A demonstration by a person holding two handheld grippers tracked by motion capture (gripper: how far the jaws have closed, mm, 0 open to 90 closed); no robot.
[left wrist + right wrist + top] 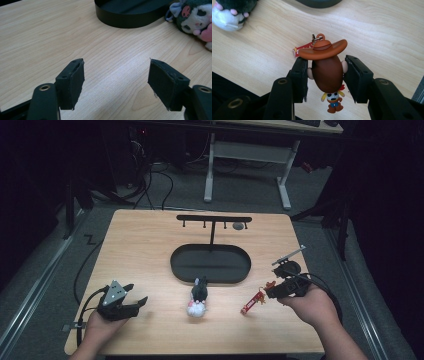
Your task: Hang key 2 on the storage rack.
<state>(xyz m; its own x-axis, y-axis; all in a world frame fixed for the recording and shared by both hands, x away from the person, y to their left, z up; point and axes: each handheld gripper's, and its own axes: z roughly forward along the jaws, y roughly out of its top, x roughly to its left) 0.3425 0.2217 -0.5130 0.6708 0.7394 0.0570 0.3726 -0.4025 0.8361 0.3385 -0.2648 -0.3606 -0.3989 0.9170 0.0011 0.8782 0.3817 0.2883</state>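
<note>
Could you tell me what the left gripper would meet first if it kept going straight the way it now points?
Probably the black oval tray: the open left gripper faces it over bare table. The plush toy lies off to one side. Depth is hard to judge.

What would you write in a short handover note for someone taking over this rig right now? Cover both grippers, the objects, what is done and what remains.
Left gripper: open, holding nothing, low over the table.
Right gripper: jaws closed on the head of the cowboy keychain.
Plush toy: lying in front of the black stand's oval tray, untouched.
Done: cowboy keychain gripped.
Left: probably hang it on a hook of the stand's bar, then deal with the plush toy.
</note>
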